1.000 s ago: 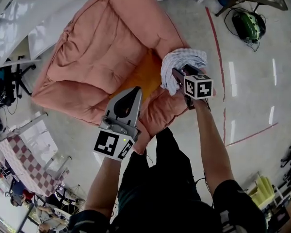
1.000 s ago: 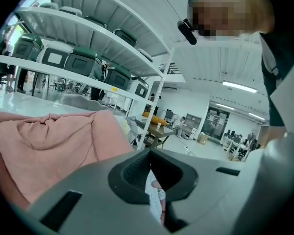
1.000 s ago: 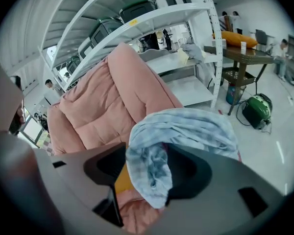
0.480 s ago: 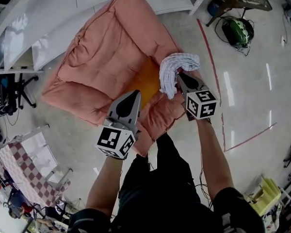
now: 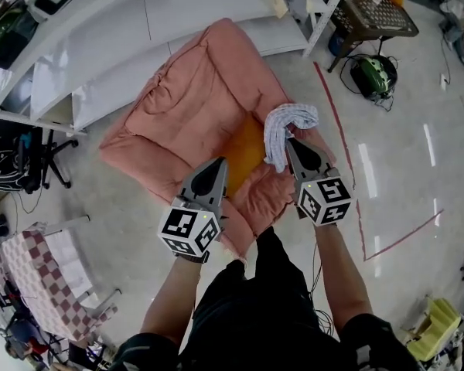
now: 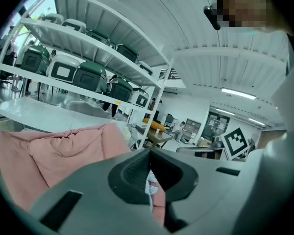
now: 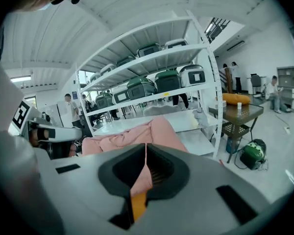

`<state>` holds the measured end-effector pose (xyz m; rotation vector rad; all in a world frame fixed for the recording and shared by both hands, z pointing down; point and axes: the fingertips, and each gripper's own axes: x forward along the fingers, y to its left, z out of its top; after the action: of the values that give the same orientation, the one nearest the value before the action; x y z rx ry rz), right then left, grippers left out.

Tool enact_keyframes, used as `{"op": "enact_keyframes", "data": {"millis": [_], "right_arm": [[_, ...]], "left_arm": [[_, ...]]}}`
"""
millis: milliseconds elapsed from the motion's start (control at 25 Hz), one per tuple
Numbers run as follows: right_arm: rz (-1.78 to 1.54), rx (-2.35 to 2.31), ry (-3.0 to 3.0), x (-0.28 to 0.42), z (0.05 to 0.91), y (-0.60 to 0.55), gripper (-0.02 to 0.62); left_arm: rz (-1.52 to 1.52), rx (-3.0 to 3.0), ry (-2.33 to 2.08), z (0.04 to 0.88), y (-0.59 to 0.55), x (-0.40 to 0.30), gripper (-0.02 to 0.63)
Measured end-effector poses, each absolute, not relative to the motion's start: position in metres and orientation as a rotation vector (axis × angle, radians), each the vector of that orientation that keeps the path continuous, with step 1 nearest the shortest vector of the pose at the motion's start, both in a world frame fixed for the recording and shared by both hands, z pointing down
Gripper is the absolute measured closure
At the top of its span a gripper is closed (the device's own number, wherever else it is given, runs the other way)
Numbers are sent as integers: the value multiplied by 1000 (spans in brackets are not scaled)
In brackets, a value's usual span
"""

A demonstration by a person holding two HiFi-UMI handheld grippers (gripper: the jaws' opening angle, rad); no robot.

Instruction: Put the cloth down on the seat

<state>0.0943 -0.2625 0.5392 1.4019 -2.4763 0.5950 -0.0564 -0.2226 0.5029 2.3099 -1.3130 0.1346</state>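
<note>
A white and blue patterned cloth (image 5: 288,122) lies bunched on the right arm of the pink cushioned armchair (image 5: 185,107), beside its orange seat cushion (image 5: 247,149). My right gripper (image 5: 294,145) hangs just short of the cloth; its jaws have just been closing, they are shut and nothing is between them. In the right gripper view only pink and orange fabric shows past the right gripper (image 7: 146,148). My left gripper (image 5: 219,165) is shut and empty over the chair's front edge. The left gripper view shows a sliver of the cloth (image 6: 149,187) below the jaw tips.
White shelving (image 5: 100,60) stands behind the chair. A mesh-topped table (image 5: 371,10) and a green bag (image 5: 373,76) are at the upper right. A red tape line (image 5: 344,153) crosses the floor. A checkered table (image 5: 50,284) and an office chair (image 5: 23,161) stand at the left.
The right gripper has let go of the cloth, drawn back, risen and shut. The left gripper has risen too. The cloth stays on the chair's arm.
</note>
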Motion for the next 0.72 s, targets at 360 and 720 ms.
{"op": "enact_keyframes", "data": {"millis": [360,720], "right_arm": [[475,1450,-2542,74,462,-221,588],[368,1494,-2619,66,393,-187,589]], "left_arm": [[80,2363,-1320,447,-187,-80,600],[-7,2407,-1372,382,-160,-107,600]]}}
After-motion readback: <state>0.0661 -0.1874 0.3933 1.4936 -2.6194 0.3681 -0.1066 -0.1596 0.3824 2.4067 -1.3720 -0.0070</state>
